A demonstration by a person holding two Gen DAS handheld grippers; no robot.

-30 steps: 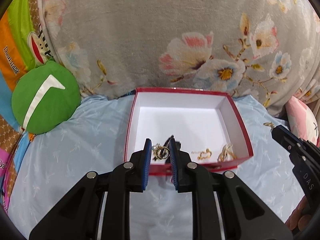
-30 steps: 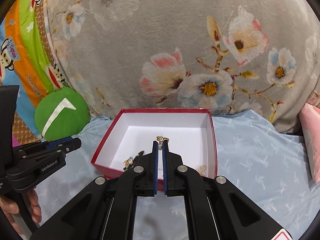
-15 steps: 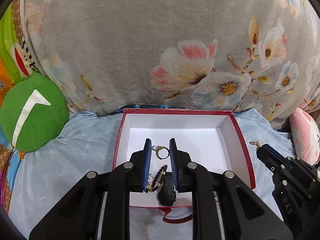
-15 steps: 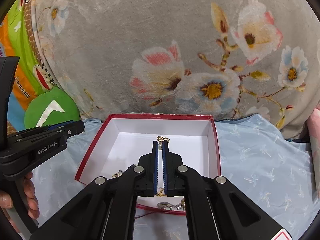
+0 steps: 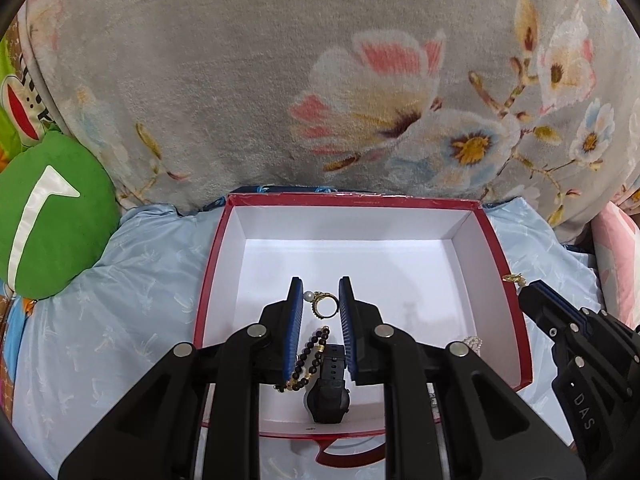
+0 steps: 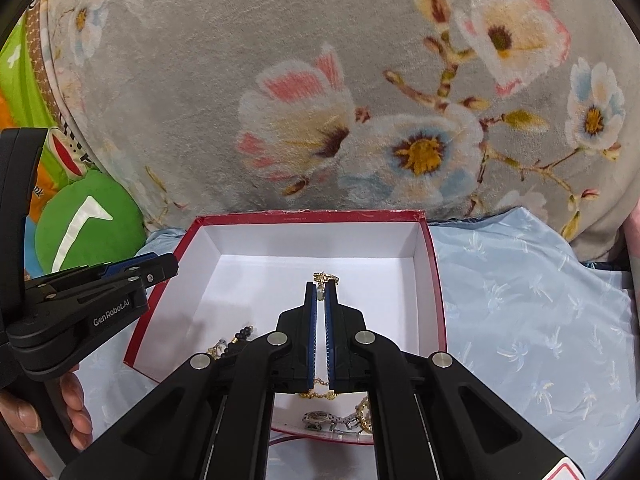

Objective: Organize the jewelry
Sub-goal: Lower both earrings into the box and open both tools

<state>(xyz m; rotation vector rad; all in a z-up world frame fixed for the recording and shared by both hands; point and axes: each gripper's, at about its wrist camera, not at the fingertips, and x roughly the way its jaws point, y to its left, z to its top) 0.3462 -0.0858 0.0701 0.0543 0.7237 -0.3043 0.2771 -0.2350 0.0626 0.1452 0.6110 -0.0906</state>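
while left gripper (image 5: pixel 320 304) clasps one ring (image 5: pixel 322 305) | right gripper (image 6: pixel 320 290) pinches one chain (image 6: pixel 326 278) | one box (image 5: pixel 514 312)

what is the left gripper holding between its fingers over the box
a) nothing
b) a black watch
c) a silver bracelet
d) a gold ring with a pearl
d: in the left wrist view a gold ring with a pearl sits clamped between the blue pads of the left gripper, above the white floor of the red box; the black watch lies on the box floor below.
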